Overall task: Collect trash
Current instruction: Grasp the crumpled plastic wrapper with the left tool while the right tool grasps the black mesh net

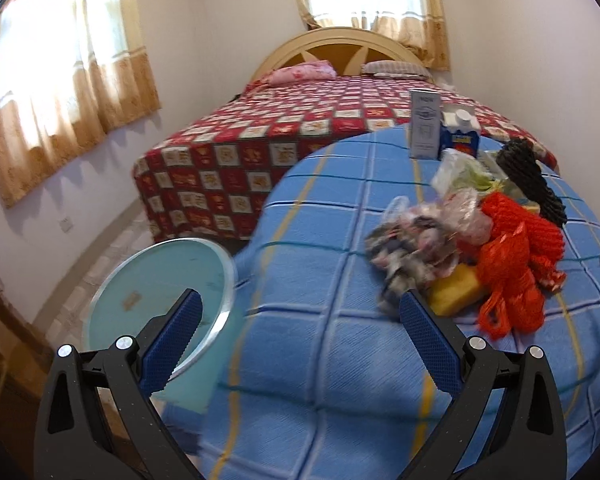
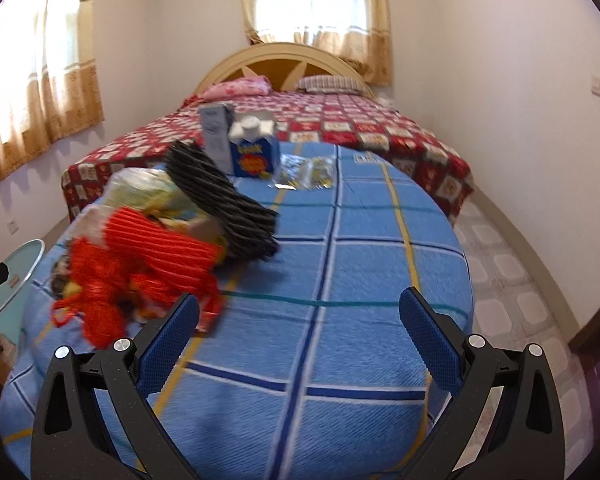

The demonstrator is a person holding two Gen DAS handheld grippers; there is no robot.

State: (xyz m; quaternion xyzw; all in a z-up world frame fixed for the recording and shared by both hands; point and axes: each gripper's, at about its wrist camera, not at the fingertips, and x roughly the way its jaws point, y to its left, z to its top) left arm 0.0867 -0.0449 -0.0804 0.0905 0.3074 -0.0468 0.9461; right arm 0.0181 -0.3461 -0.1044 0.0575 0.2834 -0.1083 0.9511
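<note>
Looking barely started | left gripper and right gripper both gaped wide, empty | trash pile sat uncollected on blanket

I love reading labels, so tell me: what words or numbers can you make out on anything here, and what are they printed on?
None can be read with confidence.
Tall grey box: small print at top and a logo, too blurred to read.
Blue carton: yellow lettering over a red burst, blurred.
Clear packets: printing too small.
</note>
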